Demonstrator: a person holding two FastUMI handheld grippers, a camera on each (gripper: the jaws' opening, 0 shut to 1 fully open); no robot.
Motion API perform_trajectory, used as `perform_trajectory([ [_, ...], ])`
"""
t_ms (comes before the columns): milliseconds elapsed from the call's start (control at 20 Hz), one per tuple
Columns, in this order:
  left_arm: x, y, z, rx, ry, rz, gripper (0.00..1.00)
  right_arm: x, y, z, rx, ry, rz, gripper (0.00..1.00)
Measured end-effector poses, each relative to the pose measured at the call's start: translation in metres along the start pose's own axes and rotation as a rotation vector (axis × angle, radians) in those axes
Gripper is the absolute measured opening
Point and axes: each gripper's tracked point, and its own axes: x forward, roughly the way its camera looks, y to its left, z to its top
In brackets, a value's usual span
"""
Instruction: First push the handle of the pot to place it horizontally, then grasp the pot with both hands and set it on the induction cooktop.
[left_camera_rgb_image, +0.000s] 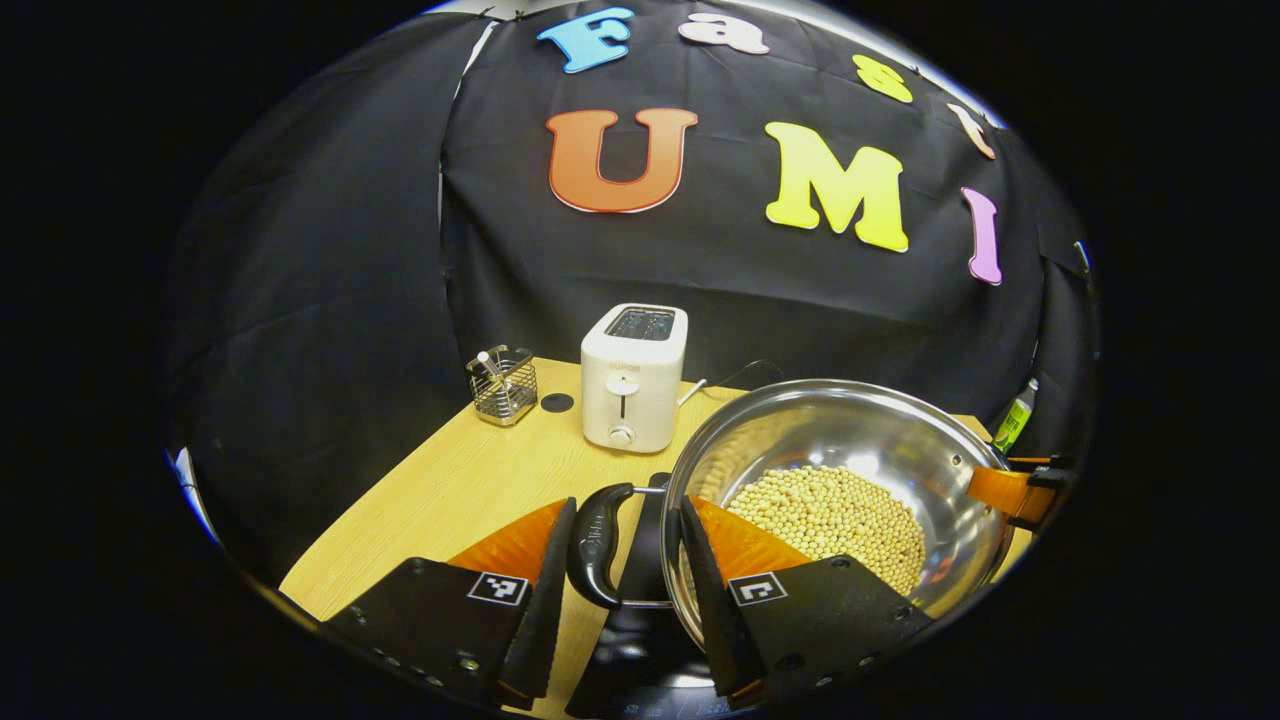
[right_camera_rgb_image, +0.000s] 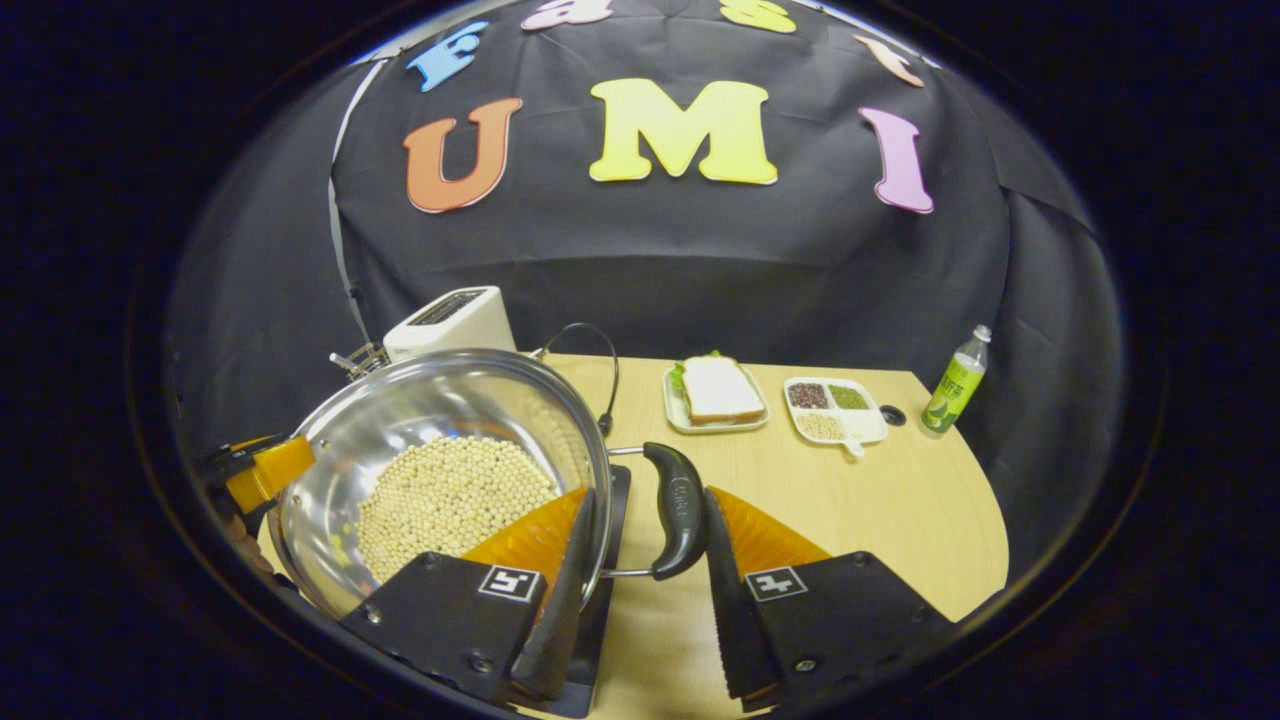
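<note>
left gripper (left_camera_rgb_image: 620, 580): we see jaws wide, 1 finger each side of a pot (left_camera_rgb_image: 850, 470) handle (left_camera_rgb_image: 597, 545), apart
right gripper (right_camera_rgb_image: 640, 590): same at the other handle (right_camera_rgb_image: 678, 510), jaws wide
pot: beans (right_camera_rgb_image: 450, 500) inside, above the cooktop (right_camera_rgb_image: 610, 540)

Steel pot (left_camera_rgb_image: 850, 440), black handle (left_camera_rgb_image: 598, 545), pale beans (left_camera_rgb_image: 830, 515); white toaster (left_camera_rgb_image: 633, 375); orange-black fingers (left_camera_rgb_image: 530, 560); green bottle (right_camera_rgb_image: 955, 385).

Bare counter (right_camera_rgb_image: 900, 500) lies open right of the pot (right_camera_rgb_image: 440, 440); behind it the toaster (left_camera_rgb_image: 633, 375), wire basket (left_camera_rgb_image: 503, 385), sandwich plate (right_camera_rgb_image: 716, 395) and bottle (right_camera_rgb_image: 955, 385) block passage.
</note>
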Motion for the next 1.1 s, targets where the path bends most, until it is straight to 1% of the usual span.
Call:
perform_trajectory([
  [50, 0.004, 0.000, -0.003, -0.001, 0.008, 0.000, 0.58, 0.004, 0.000, 0.000, 0.000, 0.001, -0.001, 0.60],
  [400, 0.021, 0.004, -0.021, -0.014, 0.048, 0.020, 0.58, 0.029, 0.003, -0.012, -0.025, 0.018, -0.006, 0.61],
  [650, 0.032, 0.009, -0.041, -0.013, 0.083, 0.037, 0.58, 0.042, 0.007, -0.029, -0.048, 0.038, -0.005, 0.61],
  [850, 0.029, 0.010, -0.041, -0.007, 0.069, 0.044, 0.58, 0.046, 0.007, -0.031, -0.054, 0.034, 0.005, 0.60],
  [950, 0.029, 0.010, -0.039, 0.012, 0.058, 0.050, 0.58, 0.052, 0.007, -0.035, -0.044, 0.037, 0.017, 0.60],
  [1050, 0.031, 0.010, -0.037, 0.053, 0.041, 0.057, 0.58, 0.056, 0.006, -0.043, -0.020, 0.057, 0.035, 0.61],
  [1100, 0.030, 0.011, -0.038, 0.054, 0.049, 0.061, 0.58, 0.059, 0.006, -0.039, -0.007, 0.037, 0.041, 0.60],
])
